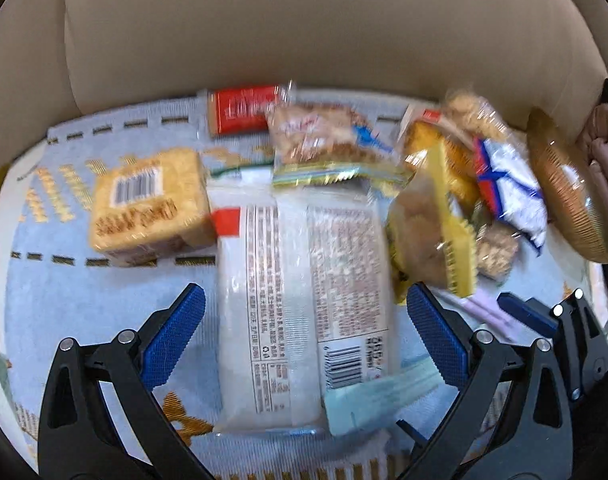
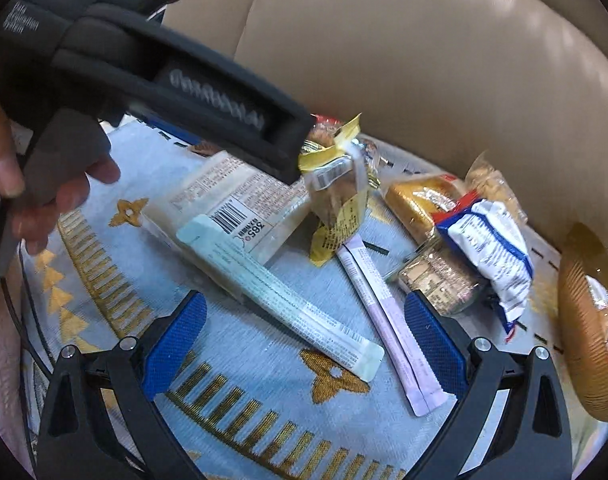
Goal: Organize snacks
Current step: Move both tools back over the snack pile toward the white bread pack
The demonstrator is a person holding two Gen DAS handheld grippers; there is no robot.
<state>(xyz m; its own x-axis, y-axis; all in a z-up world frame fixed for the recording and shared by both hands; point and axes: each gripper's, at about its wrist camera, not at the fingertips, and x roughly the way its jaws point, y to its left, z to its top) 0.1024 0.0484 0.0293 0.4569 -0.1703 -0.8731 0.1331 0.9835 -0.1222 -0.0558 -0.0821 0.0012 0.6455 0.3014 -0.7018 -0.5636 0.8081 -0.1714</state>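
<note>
Both grippers, left [image 1: 304, 344] and right [image 2: 304, 348], hang with jaws spread and empty over the large white packet [image 1: 299, 304], snacks scattered around it, sorting seemingly barely begun.

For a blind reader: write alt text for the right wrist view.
The right tongs hang open over a pale green stick packet and a lilac stick packet on a blue patterned cloth. Wrapped snacks crowd behind them, and the left tongs' black body crosses the upper left.
</note>
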